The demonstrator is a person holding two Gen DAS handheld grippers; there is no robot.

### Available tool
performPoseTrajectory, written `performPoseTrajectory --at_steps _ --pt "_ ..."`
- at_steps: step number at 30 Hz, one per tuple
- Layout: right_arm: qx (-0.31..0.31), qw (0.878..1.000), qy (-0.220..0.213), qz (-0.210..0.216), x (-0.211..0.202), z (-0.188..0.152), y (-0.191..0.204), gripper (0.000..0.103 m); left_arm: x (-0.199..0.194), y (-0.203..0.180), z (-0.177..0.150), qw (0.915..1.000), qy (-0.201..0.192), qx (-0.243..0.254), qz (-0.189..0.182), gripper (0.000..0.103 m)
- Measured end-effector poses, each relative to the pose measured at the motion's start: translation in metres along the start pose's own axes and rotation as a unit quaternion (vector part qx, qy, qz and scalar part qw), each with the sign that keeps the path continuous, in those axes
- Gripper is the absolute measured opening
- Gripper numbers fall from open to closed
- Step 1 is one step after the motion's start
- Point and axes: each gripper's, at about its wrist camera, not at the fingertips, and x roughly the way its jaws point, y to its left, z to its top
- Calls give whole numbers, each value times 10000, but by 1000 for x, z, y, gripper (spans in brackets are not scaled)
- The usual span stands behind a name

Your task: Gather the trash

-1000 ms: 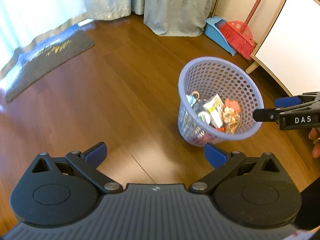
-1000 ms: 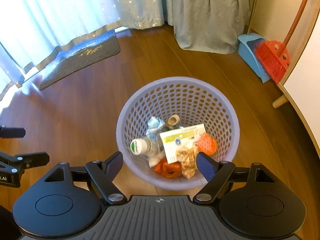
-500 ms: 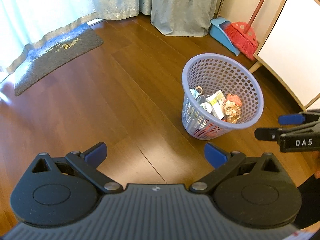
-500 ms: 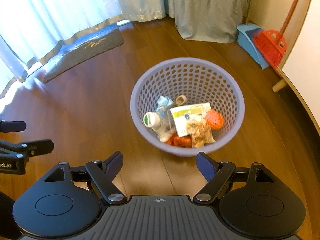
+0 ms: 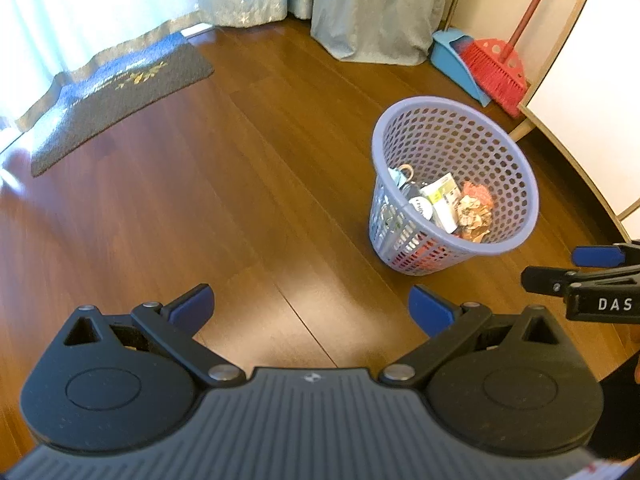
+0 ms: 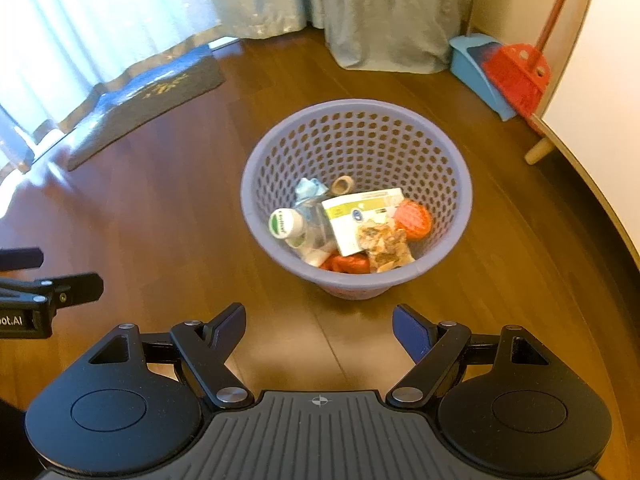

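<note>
Two claws, left claw (image 5: 310,306) and right claw (image 6: 319,328), spread wide and empty, lavender basket (image 6: 256,184) upright, mouth up, trash (image 6: 352,224) inside

- My left wrist view looks forward and down along the left gripper (image 5: 310,306) from well above the wooden floor (image 5: 224,208). The lavender mesh basket (image 5: 516,184) sits right of centre, and the right gripper (image 5: 560,270) enters at the right edge.
- My right wrist view looks down along the right gripper (image 6: 319,326), nearer the basket (image 6: 356,128) and centred on it, seeing into its contents. The left gripper (image 6: 60,276) shows at the left edge.
- Both views share the basket, the doormat (image 5: 120,96) (image 6: 152,96), curtains (image 5: 372,8) (image 6: 384,12), blue dustpan (image 5: 456,62) (image 6: 476,68) and red broom (image 5: 496,68) (image 6: 516,76).
</note>
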Motion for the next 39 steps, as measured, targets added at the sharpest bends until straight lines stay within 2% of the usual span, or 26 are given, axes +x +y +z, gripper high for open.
performPoseTrajectory --at_steps 12,39 --pt "-67 9998 141 -153 14 -4 4 78 14 -4 -1 9996 104 73 248 101" --pt "-102 9995 213 -204 18 -4 7 78 22 -2 -2 9997 181 21 171 102"
